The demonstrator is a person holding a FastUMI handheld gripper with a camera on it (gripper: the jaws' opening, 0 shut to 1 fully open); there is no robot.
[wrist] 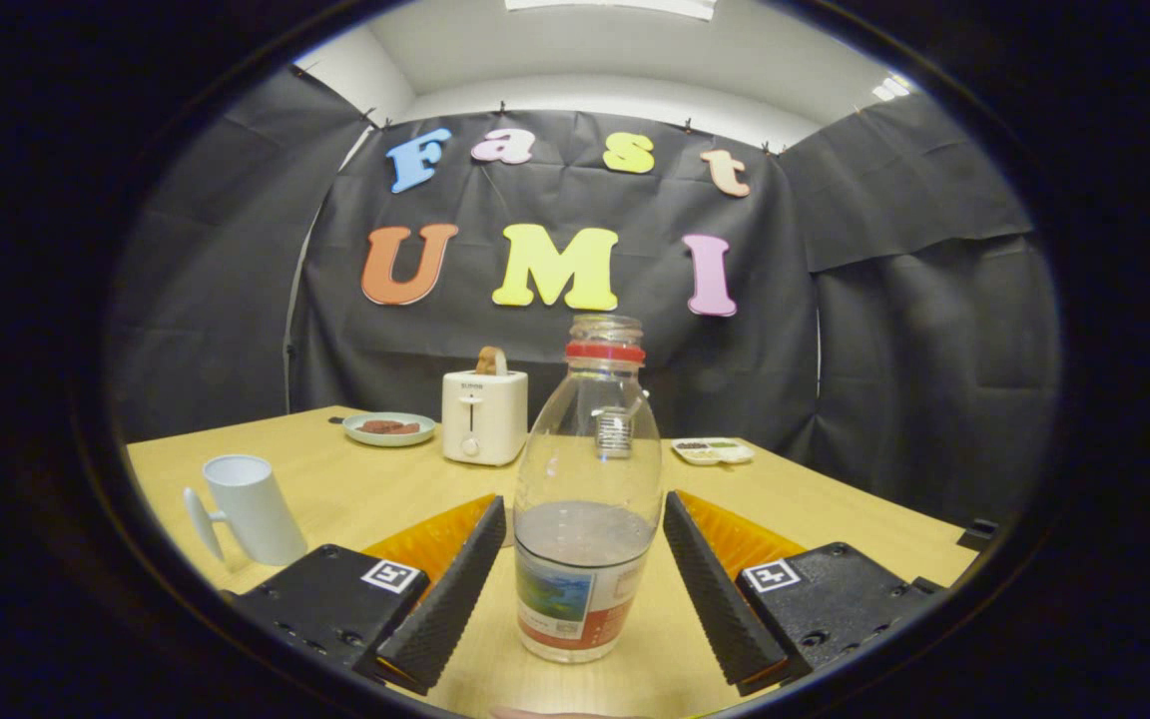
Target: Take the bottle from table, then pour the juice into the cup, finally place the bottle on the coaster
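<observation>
The gripper (585,589) is open around the upright, uncapped bottle (587,479) – dark juice fills its lower part – and the cup (254,509) stands left.

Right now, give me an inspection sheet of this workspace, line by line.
Surface: wooden table, bare between items.
Job's things: clear bottle upright, uncapped, part full; white cup off to the left.
Clutter: white toaster holding a slice; plate with food; small tray.
Gripper: gripper open, fingers either side of the bottle, not pressing.
Cables: nothing seen.
Surroundings: black cloth wall.
</observation>
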